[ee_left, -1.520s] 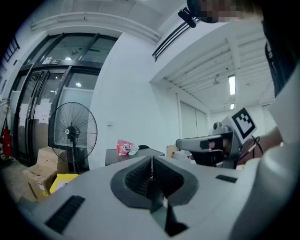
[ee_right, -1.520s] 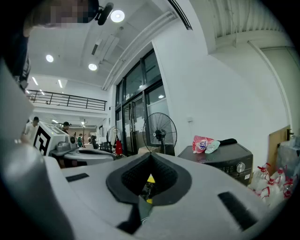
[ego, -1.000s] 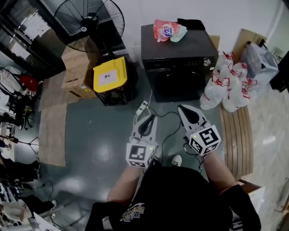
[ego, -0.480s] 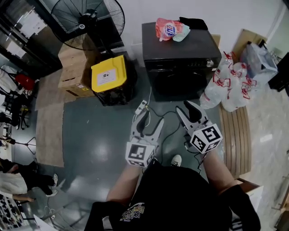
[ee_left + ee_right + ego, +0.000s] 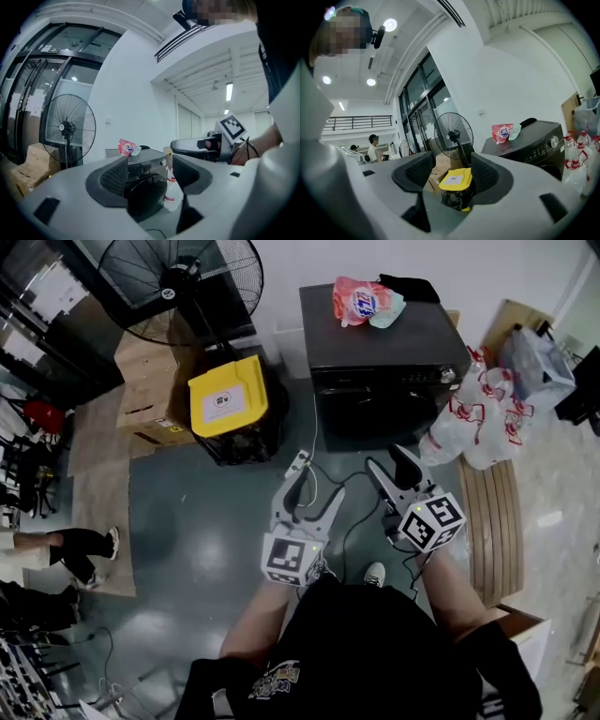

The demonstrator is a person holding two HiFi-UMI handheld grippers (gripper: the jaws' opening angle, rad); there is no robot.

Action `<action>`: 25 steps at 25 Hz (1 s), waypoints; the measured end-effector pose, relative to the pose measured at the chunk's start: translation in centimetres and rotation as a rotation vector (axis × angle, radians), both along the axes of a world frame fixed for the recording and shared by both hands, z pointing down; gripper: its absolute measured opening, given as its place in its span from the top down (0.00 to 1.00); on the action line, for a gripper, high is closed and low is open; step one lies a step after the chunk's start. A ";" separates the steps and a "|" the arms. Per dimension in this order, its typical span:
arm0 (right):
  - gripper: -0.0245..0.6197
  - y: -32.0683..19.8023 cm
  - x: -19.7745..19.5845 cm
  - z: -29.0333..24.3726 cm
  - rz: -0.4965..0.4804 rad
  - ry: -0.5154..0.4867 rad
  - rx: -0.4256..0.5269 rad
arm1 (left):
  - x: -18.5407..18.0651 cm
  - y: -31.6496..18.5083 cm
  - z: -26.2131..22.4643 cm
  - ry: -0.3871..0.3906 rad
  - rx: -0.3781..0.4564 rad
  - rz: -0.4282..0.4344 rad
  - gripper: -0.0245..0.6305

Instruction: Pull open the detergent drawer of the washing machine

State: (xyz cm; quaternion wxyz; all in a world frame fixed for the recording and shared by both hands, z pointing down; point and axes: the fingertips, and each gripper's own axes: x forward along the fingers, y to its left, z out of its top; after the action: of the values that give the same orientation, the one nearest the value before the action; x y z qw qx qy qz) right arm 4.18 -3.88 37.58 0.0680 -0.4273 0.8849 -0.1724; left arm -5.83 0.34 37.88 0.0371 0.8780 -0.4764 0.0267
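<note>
The black washing machine [image 5: 384,343] stands against the far wall, its front panel and door facing me. The left gripper view shows it straight ahead [image 5: 145,180], its knob [image 5: 163,162] at the panel's right. I cannot make out the drawer itself. My left gripper [image 5: 317,486] hovers over the floor short of the machine, open, with nothing between its fingers. My right gripper [image 5: 391,460] is beside it, open and empty too, pointing left of the machine [image 5: 529,140]. The jaws of both have just been opening.
A pink detergent bag [image 5: 361,301] and a dark cloth [image 5: 408,287] lie on the machine. A yellow-lidded bin [image 5: 228,395], cardboard boxes [image 5: 141,381] and a fan [image 5: 183,282] stand left of it. Water bottles [image 5: 478,423] and a slatted bench [image 5: 492,512] are on the right. A power strip [image 5: 297,463] lies on the floor.
Both grippers' jaws went from shut to open, and both grippers moved toward the washing machine. A person's legs have come into view at the left edge.
</note>
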 end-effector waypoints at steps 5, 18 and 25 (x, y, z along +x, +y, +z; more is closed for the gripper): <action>0.52 -1.9 -3.1 0.6 0.027 -0.028 -0.026 | -3.6 -1.8 0.4 -0.003 0.012 0.024 0.54; 0.48 -6.3 -9.7 1.9 0.066 -0.154 -0.103 | -10.1 -4.2 0.2 0.003 0.029 0.074 0.54; 0.47 -9.3 -10.1 3.7 0.068 -0.246 -0.173 | -11.0 -5.7 0.8 0.000 0.030 0.058 0.54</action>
State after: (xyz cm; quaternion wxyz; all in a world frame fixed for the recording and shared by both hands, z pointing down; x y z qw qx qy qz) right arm -5.93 -13.22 41.31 0.1446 -0.4368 0.8368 -0.2967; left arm -16.79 -5.35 38.65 0.0231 0.8919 -0.4512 0.0208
